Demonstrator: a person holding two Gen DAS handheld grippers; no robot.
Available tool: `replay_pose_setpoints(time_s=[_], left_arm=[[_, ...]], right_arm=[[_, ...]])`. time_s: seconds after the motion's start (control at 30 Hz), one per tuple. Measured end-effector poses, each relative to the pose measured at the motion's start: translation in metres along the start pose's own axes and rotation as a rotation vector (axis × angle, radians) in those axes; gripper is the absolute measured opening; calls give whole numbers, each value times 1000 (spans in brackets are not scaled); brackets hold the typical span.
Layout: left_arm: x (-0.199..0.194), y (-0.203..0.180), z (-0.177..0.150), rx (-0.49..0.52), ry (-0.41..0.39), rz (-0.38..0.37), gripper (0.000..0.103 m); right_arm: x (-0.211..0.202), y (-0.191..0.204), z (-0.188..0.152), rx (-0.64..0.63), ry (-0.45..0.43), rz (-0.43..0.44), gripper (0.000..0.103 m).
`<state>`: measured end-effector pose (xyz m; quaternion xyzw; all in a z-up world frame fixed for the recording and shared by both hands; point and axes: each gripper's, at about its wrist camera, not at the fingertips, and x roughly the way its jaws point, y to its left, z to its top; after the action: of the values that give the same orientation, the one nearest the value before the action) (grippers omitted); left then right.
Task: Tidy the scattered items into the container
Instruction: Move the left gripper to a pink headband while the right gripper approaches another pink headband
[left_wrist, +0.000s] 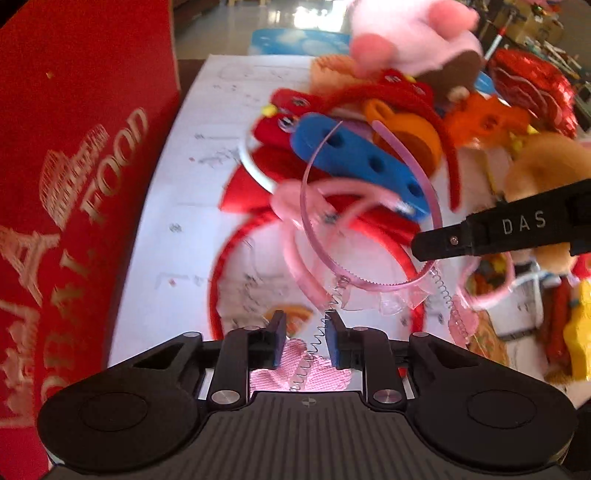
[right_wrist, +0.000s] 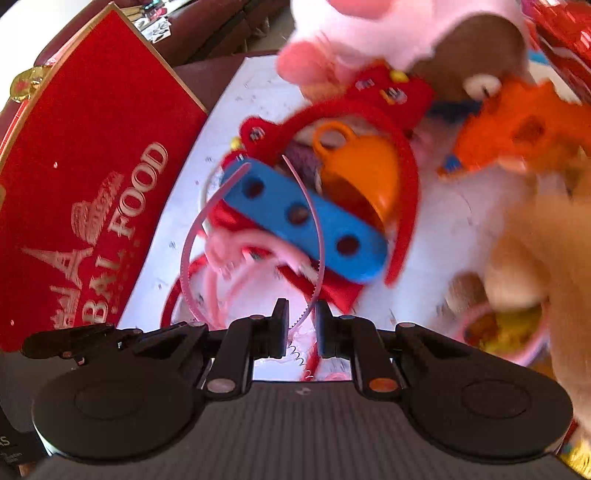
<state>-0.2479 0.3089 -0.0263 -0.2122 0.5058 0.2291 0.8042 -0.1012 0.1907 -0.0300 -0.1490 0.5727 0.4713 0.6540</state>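
A red box (left_wrist: 74, 184) printed with gold "FOOD" lettering stands at the left, also in the right wrist view (right_wrist: 92, 184). A pink toothed headband (left_wrist: 369, 284) with coil springs arches over a blue perforated strip (left_wrist: 362, 162). My right gripper (right_wrist: 303, 321) is shut on the headband's (right_wrist: 184, 258) band. One right finger (left_wrist: 480, 236) shows from the side in the left wrist view. My left gripper (left_wrist: 306, 332) is open, with a spring (left_wrist: 317, 332) and a pink fabric heart (left_wrist: 295, 373) in the gap.
On the white paper-covered table (left_wrist: 177, 192) lies a pile: a red satin headband (left_wrist: 218, 280), an orange cup (left_wrist: 406, 136), a fuzzy red headband (right_wrist: 406, 184), a pink plush (left_wrist: 406, 33), a tan plush (left_wrist: 546, 166) and an orange toy (right_wrist: 517, 125).
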Motion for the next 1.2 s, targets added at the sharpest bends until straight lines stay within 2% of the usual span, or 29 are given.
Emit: replay_pose_setpoints(time_s=[0.07,0.13,0.37,0.57,0.73,0.77,0.83,0.9,1.07,1.2], left_arm=[[-3,-4,-6,18,3,12,51],[-8,-7,-9,23,-10,33,66],[-27,-6,-2,18,-54,53,74],[-9,-15,17,13,-49,92,74],[6,-25,27,15,-42,89,69],[9,-27,28,21,-36,92,65],[15,-28,28,16,-16,92,47],[18,-23,26,-1,-6,73,34],[18,-12,19,-15,11,59,34],[16,-10,16,-18,19,39,42]], right_arm=[[-4,-6,-6,15,1,11,19],[-8,-10,-10,28,-9,8,20],[-20,-15,-15,36,-42,19,21],[-24,-21,-18,47,-56,14,37],[-27,-25,-19,35,-71,5,41],[-27,-25,-19,35,-73,4,43],[-26,-26,-19,31,-82,0,43],[-27,-25,-19,13,-111,-10,43],[-21,-21,-20,-37,-142,0,43],[-9,-18,-21,-43,-116,28,43]])
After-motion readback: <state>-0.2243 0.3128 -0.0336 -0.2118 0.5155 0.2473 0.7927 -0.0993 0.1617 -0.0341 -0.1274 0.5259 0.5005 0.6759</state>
